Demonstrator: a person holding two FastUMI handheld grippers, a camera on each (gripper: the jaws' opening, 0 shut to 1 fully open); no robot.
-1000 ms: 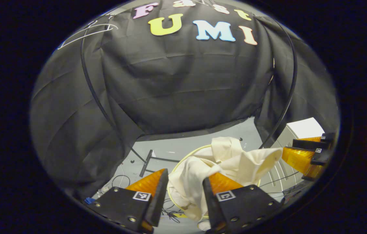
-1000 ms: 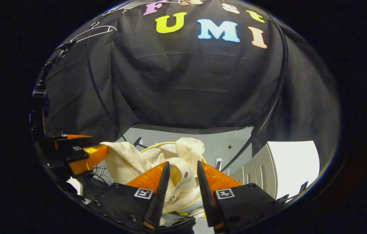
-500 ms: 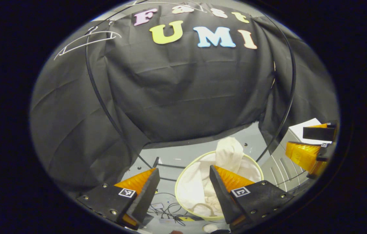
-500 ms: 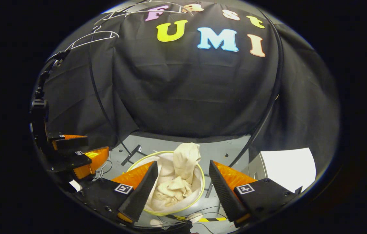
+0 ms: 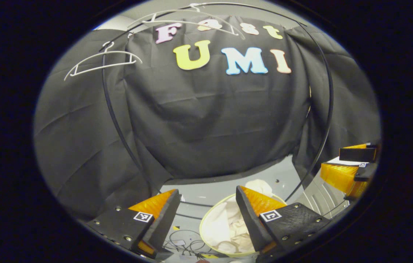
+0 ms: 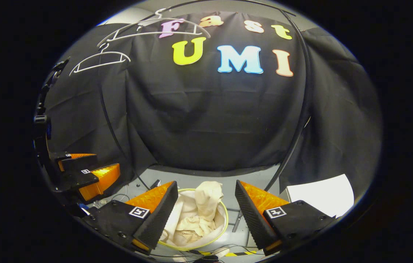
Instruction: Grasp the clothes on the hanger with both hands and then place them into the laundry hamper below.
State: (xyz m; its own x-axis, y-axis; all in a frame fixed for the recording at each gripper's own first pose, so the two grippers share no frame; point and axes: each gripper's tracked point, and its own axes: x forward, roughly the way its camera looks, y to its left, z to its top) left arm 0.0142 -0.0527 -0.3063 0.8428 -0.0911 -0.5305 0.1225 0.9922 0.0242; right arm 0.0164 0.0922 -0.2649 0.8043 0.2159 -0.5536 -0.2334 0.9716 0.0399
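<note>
Lay soft and light in the hamper (image 6: 224, 223): clothes (image 6: 201, 215), easily pinched at any fold. Hung spread apart, empty: left gripper (image 5: 206, 213), right gripper (image 6: 206, 206).

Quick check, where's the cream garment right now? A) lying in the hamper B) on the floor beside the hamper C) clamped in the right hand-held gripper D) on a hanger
A: the cream garment lies bunched inside the hamper, with the right hand-held gripper open above it and the two hangers bare.
</note>
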